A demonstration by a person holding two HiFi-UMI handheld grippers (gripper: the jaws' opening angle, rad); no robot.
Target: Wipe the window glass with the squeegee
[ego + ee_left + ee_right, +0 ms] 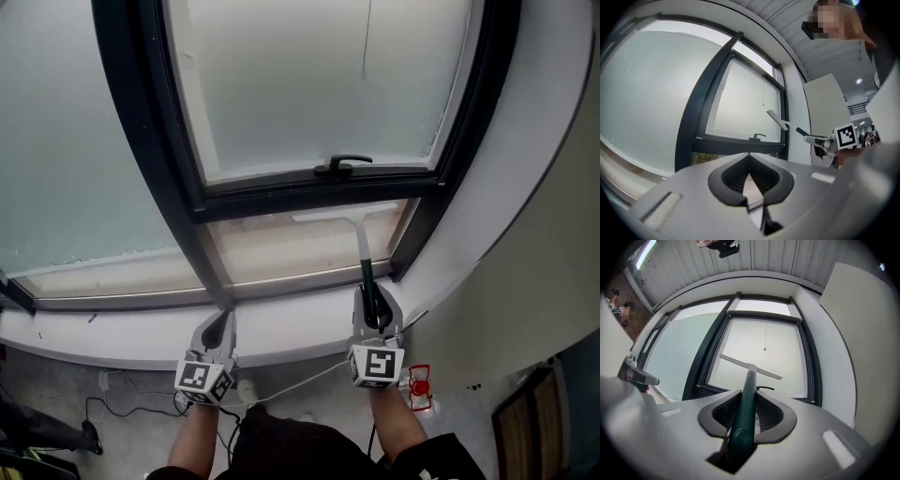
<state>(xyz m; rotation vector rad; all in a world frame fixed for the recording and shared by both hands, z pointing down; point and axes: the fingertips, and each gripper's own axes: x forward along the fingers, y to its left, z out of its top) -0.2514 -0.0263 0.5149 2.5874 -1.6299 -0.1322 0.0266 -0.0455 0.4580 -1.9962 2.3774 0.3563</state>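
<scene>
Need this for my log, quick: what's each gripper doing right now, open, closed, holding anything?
Left gripper: shut, nothing between its jaws.
Right gripper: shut on the squeegee, gripping its green handle.

I see a black latch handle (342, 166) sitting on the dark frame (141, 141), with a thin pull cord (365, 42) hanging above it. A white sill (281, 328) runs below. Further down I make out a loose black cable (98, 405) on the floor and a small red-and-white object (419, 386) I can't identify.
</scene>
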